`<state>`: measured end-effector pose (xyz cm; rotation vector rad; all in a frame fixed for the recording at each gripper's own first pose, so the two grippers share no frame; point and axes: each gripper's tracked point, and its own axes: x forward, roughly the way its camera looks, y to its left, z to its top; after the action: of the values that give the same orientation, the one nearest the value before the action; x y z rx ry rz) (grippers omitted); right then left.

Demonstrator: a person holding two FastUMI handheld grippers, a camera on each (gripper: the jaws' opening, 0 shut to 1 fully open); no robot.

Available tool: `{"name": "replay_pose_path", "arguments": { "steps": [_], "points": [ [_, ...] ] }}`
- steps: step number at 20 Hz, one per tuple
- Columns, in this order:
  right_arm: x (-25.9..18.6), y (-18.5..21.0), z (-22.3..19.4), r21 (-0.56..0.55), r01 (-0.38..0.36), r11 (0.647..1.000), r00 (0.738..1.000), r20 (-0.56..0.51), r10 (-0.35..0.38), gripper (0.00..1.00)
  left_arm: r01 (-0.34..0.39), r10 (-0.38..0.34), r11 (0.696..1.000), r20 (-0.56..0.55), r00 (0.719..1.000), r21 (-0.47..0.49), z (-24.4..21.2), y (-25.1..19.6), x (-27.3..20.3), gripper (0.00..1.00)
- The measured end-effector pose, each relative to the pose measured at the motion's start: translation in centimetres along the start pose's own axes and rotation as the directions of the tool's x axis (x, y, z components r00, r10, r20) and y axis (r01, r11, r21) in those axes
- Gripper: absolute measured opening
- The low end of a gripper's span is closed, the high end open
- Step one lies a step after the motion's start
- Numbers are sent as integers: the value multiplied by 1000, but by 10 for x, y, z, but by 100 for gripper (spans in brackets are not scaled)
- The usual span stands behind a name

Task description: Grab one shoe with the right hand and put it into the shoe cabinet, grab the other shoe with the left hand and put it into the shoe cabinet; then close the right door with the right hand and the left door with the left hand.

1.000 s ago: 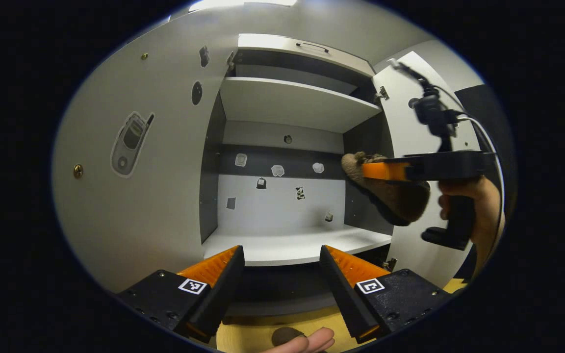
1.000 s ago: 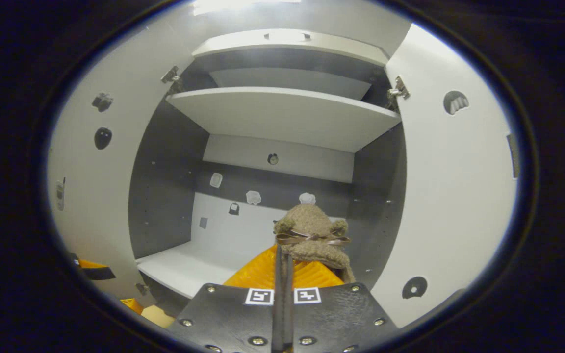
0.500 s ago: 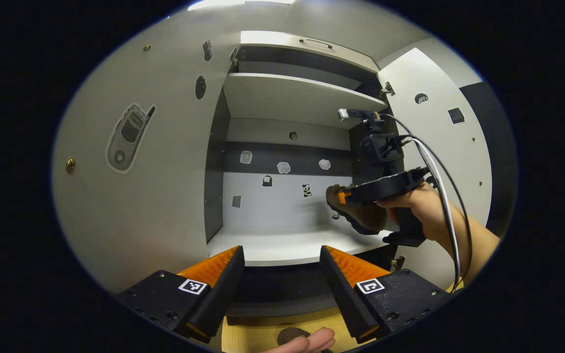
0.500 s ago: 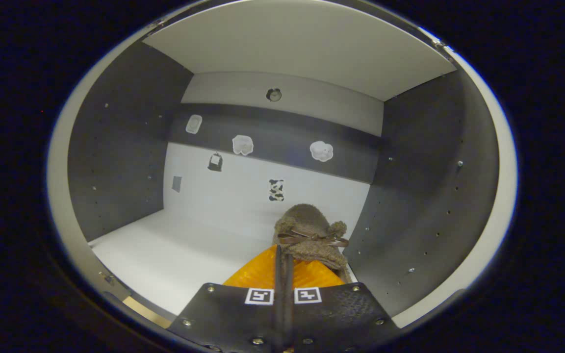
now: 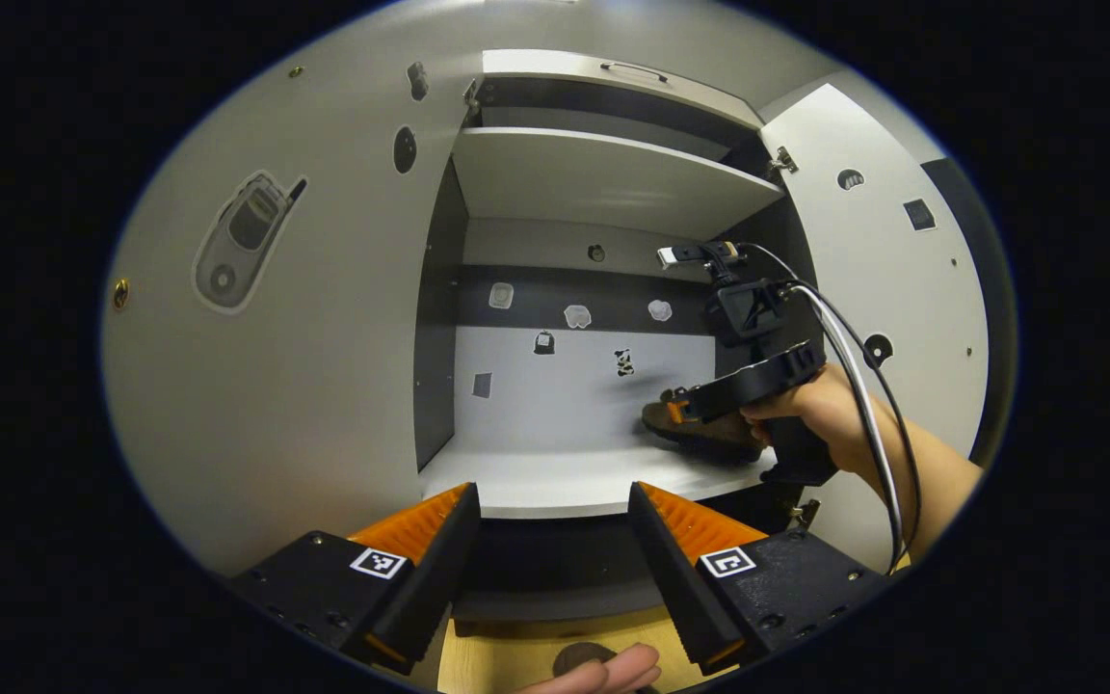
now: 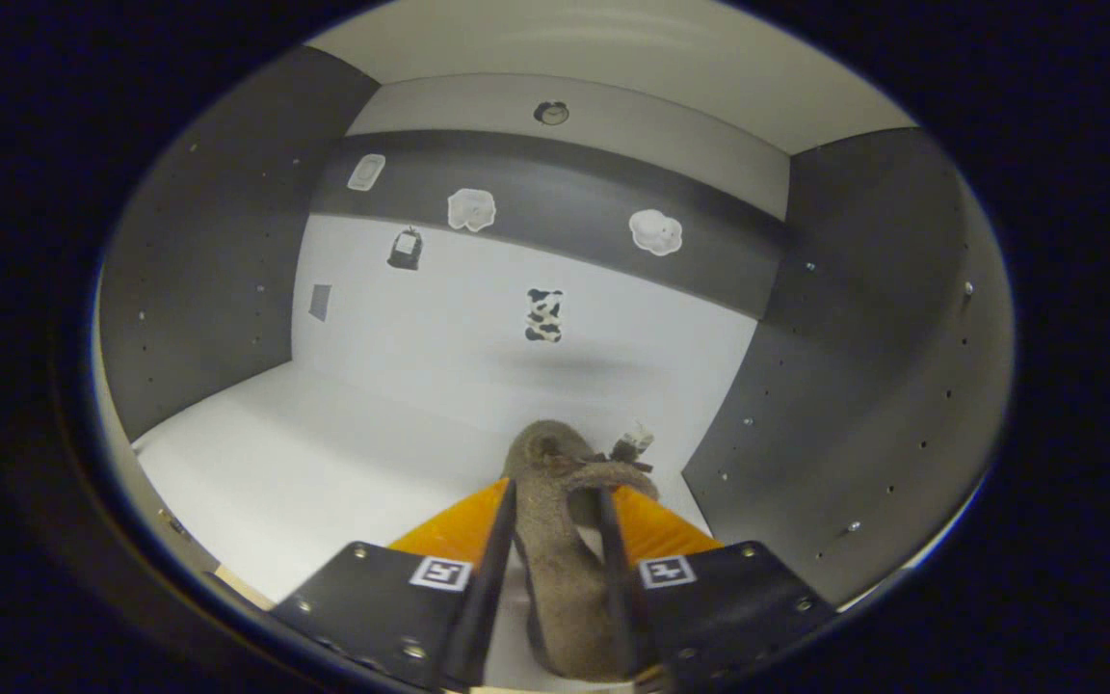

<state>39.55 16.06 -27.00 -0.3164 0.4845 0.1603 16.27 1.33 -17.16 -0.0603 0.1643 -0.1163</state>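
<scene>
A fuzzy brown shoe (image 6: 560, 559) lies on the white lower shelf (image 6: 324, 453) of the shoe cabinet, near the right side wall. My right gripper (image 6: 555, 490) is open, its fingers parted on either side of the shoe. In the left gripper view the same shoe (image 5: 709, 439) rests flat on the shelf (image 5: 565, 477), with the right gripper (image 5: 675, 407) and the hand holding it just above. My left gripper (image 5: 550, 493) hangs open in front of the cabinet with nothing between its fingers. A dark brown rounded thing (image 5: 576, 658), perhaps the other shoe, peeks in below it.
Both cabinet doors stand open: the left door (image 5: 304, 337) and the right door (image 5: 892, 280). An upper shelf (image 5: 613, 178) spans the cabinet. A fingertip (image 5: 618, 670) rests by the brown thing on a pale wooden surface (image 5: 497, 660). Dark side walls (image 6: 863, 386) bound the compartment.
The right gripper carried the shoe down and deeper into the cabinet and set it on the lower shelf. Its fingers, shut before, have parted. My left gripper has barely moved.
</scene>
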Motion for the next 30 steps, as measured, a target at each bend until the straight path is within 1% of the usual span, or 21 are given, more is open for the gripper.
{"name": "replay_pose_path", "arguments": {
  "steps": [1, 3, 5, 6, 8, 10, 12, 14, 15, 16, 19, 20, 22, 23, 25, 26, 28, 30],
  "points": [
    [-7, 0, 3, 8, -5, 1000, 1000, 10, 5, 66, -1, 1, 1000, -2, 1000, -2, 0, -1, 0, 95],
    [-33, -18, 22, -27, 47, 999, 995, 85, -44, 99, 4, -4, 1000, -11, 1000, -10, -3, -6, -1, 96],
    [-66, -25, 41, -37, 75, 996, 982, 175, -68, 98, 14, -14, 1000, -25, 1000, -17, -8, -12, -2, 96],
    [-86, -24, 49, -25, 66, 998, 974, 218, -58, 99, 15, -16, 1000, -39, 999, -25, -11, -16, -2, 96],
    [-132, -20, 58, 6, 21, 1000, 955, 297, -22, 97, 26, -28, 999, -56, 998, -41, -18, -23, -4, 97],
    [-175, -18, 59, 30, -10, 1000, 932, 363, -1, 99, 36, -39, 999, -86, 996, -34, -25, -30, -4, 97],
    [-213, -17, 50, 39, -34, 999, 910, 414, 15, 98, 7, -12, 999, -87, 996, -54, -24, -29, -6, 97],
    [-250, -17, 35, 50, -51, 997, 886, 463, 22, 98, 6, -10, 999, -91, 996, -47, -26, -33, -12, 97],
    [-263, -18, 24, 70, -52, 996, 874, 486, 11, 98, 7, -10, 999, -91, 996, -37, -27, -35, -15, 97],
    [-278, -22, 15, 95, -52, 994, 862, 508, -3, 98, -7, 4, 1000, -96, 995, -24, -32, -32, -16, 97],
    [-312, -34, -8, 149, -33, 988, 820, 570, -59, 98, -77, 75, 997, -107, 991, -16, -54, -19, -24, 97],
    [-321, -38, -16, 155, -18, 988, 813, 577, -76, 98, -99, 97, 995, -99, 990, -16, -63, -13, -26, 97],
    [-334, -38, -32, 160, -5, 987, 809, 581, -89, 98, -119, 114, 992, -137, 984, -28, -93, -6, -33, 97],
    [-337, -35, -38, 162, -11, 987, 810, 581, -86, 98, -118, 110, 992, -166, 980, -36, -109, -4, -36, 97],
    [-339, -28, -52, 171, -41, 984, 816, 575, -66, 98, -103, 90, 993, -217, 972, -49, -139, -2, -41, 97],
    [-338, -24, -60, 180, -62, 982, 821, 568, -52, 98, -103, 87, 993, -254, 963, -50, -157, -1, -43, 97],
    [-331, -19, -77, 199, -90, 976, 836, 547, -34, 98, -102, 77, 993, -342, 937, -53, -197, 0, -47, 98],
    [-322, -21, -95, 229, -91, 969, 852, 522, -43, 98, -94, 58, 993, -430, 901, -65, -236, -4, -54, 98]
  ]
}}
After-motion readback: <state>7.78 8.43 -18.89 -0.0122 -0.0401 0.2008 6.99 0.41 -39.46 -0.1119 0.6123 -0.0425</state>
